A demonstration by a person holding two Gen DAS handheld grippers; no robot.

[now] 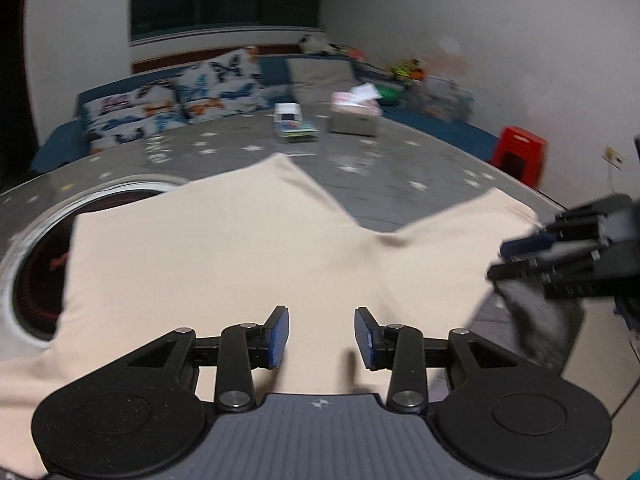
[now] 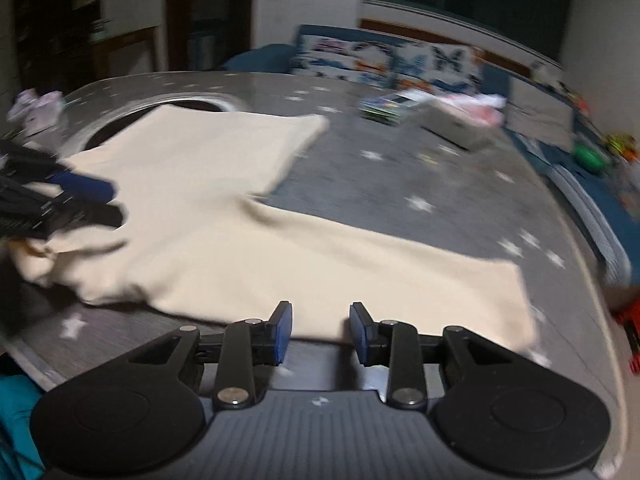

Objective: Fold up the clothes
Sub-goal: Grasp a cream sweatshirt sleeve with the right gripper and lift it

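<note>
A cream pair of trousers lies spread flat on a grey star-patterned table, its two legs forking away from me. It also shows in the right wrist view. My left gripper is open and empty, hovering just above the waist end of the cloth. My right gripper is open and empty at the near edge of one leg. The right gripper also shows in the left wrist view, and the left gripper in the right wrist view; both look blurred.
A round red-and-white inset in the table lies partly under the cloth. A tissue box and a small carton stand at the far side. A sofa with patterned cushions is behind. A red stool stands at the right.
</note>
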